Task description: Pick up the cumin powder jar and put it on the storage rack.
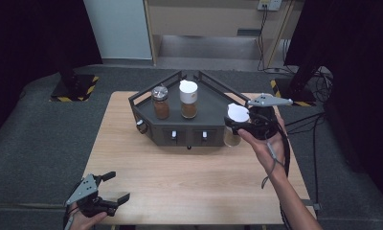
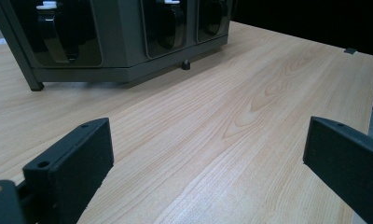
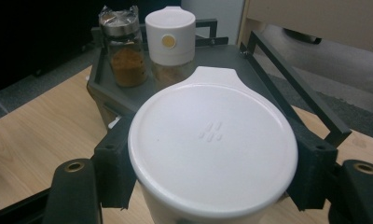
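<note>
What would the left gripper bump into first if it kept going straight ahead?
Probably the dark grey rack. The open left gripper points over bare table toward its front, though the rack sits left of centre, so it might just slip past.

A light wooden table [image 1: 189, 177] stands on a grey padded floor [image 1: 31, 143]. Black curtains [image 1: 31, 33] darken both sides — between them, a pale wall panel [image 1: 118, 28] and a beige cabinet [image 1: 204, 19]. Hazard-striped stand bases [image 1: 74, 88] sit at left and right, with black cables [image 1: 319, 120] trailing at the right.
</note>
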### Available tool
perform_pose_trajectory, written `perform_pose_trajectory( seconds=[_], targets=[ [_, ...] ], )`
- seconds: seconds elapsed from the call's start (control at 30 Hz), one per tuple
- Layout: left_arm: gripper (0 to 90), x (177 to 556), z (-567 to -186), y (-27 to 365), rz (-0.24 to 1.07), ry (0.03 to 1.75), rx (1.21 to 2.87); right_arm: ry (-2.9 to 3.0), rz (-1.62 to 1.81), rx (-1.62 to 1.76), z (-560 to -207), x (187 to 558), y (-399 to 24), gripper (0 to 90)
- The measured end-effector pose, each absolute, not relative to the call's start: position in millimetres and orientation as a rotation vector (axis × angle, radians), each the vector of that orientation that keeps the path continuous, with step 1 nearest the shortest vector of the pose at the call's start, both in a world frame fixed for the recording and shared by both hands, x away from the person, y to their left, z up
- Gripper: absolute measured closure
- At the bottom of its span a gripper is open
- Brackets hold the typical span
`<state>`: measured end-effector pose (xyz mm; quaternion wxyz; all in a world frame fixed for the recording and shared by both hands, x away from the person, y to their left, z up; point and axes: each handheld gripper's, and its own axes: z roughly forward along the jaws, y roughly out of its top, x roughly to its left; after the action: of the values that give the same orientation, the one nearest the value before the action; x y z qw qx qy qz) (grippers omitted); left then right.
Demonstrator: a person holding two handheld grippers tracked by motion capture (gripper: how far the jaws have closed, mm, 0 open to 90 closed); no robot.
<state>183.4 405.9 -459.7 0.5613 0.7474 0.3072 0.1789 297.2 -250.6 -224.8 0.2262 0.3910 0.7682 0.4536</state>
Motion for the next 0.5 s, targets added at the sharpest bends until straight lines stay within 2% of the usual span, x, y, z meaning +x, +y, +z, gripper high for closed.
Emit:
perform_pose_trajectory(
  seconds=[0.5],
  targets=[
    [0.6,183.4,-459.6,405.9,0.420,0.726,1.761,2.098,1.214,1.116,-215.5,347.2,-222.8,30.7]
  ],
)
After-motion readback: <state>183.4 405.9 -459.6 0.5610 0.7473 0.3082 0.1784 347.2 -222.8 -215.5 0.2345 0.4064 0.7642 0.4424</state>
